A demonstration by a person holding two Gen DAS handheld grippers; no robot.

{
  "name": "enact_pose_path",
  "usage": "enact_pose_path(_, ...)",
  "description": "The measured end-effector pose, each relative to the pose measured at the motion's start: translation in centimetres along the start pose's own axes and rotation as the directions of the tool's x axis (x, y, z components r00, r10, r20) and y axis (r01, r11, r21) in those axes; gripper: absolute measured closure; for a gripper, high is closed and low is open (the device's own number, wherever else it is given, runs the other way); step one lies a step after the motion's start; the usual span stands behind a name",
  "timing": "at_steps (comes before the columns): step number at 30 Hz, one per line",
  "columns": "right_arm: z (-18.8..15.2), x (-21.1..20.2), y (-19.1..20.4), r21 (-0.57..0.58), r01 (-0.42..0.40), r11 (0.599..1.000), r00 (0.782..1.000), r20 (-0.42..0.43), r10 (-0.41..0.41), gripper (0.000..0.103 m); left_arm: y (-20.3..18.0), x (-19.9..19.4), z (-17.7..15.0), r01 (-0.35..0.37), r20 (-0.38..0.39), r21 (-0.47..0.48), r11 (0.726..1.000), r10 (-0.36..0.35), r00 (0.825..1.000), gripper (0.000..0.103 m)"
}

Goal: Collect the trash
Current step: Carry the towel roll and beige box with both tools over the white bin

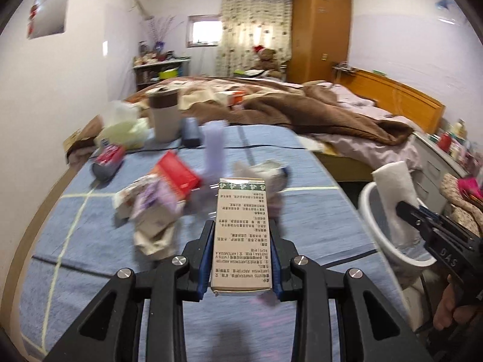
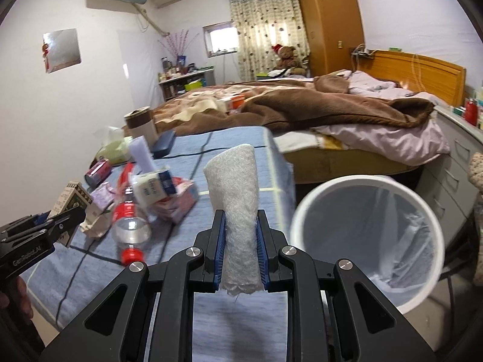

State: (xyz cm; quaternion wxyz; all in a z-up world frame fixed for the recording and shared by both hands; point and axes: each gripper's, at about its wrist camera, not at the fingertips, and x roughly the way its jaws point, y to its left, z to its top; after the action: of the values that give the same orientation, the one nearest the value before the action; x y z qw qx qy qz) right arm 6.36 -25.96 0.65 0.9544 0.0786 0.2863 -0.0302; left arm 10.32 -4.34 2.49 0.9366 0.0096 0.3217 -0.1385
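My left gripper (image 1: 242, 226) is shut on a tan printed carton (image 1: 241, 235), held above the blue bedcover (image 1: 90, 241). That carton (image 2: 71, 200) and the left gripper (image 2: 68, 215) also show at the left edge of the right wrist view. My right gripper (image 2: 240, 220) is shut on a rolled white fibrous pad (image 2: 237, 199), raised beside the white bin (image 2: 366, 241). In the left wrist view the right gripper (image 1: 406, 208) holds the pad (image 1: 395, 187) over the bin (image 1: 389, 235). Trash lies on the cover: a clear bottle with a red cap (image 2: 129, 226), crumpled wrappers (image 1: 151, 211), a red box (image 1: 178, 175), a can (image 1: 108, 163).
A lined bin stands off the bed's right edge. A brown-and-white cup (image 1: 164, 117), a dark case (image 1: 190, 132), a lilac bottle (image 1: 214, 147) and a tissue pack (image 1: 123, 129) sit at the far end. A second bed with a brown blanket (image 1: 302, 111) lies behind, drawers (image 2: 452, 163) to the right.
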Motion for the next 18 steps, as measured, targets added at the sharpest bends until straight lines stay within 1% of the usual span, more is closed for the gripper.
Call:
enact_pose_path(4, 0.2, -0.4, -2.2, 0.027, 0.049, 0.998, 0.999, 0.005, -0.049, 0.083, -3.0, 0.8, 0.6, 0.063, 0.0, 0.039, 0.997, -0.063, 0.998, 0.07)
enact_pose_path(8, 0.3, -0.8, -3.9, 0.045, 0.091, 0.995, 0.996, 0.006, -0.091, 0.083, -5.9, 1.7, 1.4, 0.124, -0.009, 0.078, 0.989, -0.123, 0.992, 0.07)
enact_pose_path(13, 0.4, -0.8, -6.3, 0.073, 0.143, 0.987, 0.99, -0.009, -0.143, 0.083, -9.5, 2.5, 2.3, 0.205, -0.016, 0.111, 0.973, -0.204, 0.979, 0.07)
enact_pose_path(18, -0.1, -0.2, -8.3, 0.092, 0.17, 0.981, 0.985, -0.046, -0.166, 0.083, -12.8, 3.9, 2.8, 0.267, -0.046, 0.148, 0.952, -0.263, 0.964, 0.07)
